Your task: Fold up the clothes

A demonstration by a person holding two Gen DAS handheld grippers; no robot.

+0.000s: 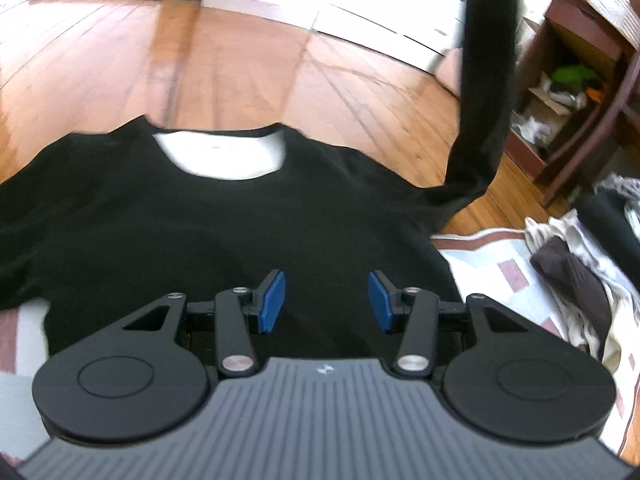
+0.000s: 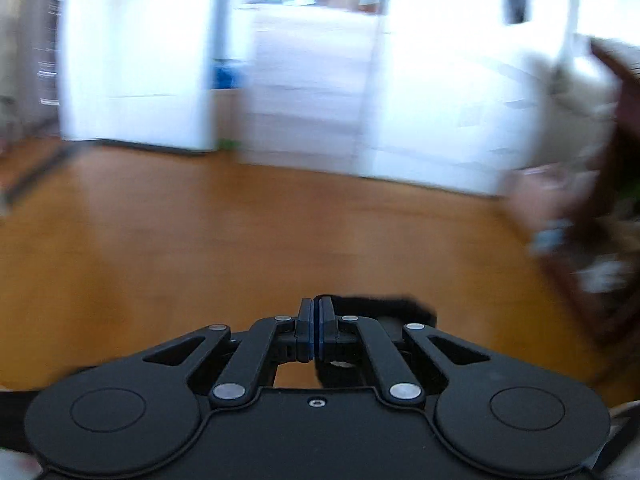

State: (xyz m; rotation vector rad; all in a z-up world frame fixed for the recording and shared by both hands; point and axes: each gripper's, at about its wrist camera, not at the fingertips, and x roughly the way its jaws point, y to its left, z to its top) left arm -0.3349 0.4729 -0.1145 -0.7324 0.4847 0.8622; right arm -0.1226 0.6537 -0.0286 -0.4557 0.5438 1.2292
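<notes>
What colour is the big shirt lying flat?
Black long-sleeved shirt; clearest in the left wrist view.

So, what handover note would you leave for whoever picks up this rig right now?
Left tongs: open, nothing between the pads, hovering over the black shirt.
Right tongs: pads nearly together with black cloth at them; that view is blurred, so the grip is unconfirmed.
Shirt lies face up on the patterned mat, neck toward the wooden floor; its right-side sleeve is lifted high.
Done: shirt spread out.
Left: bring that sleeve in, fold the other side, fold the body. More clothes wait at the right.
</notes>
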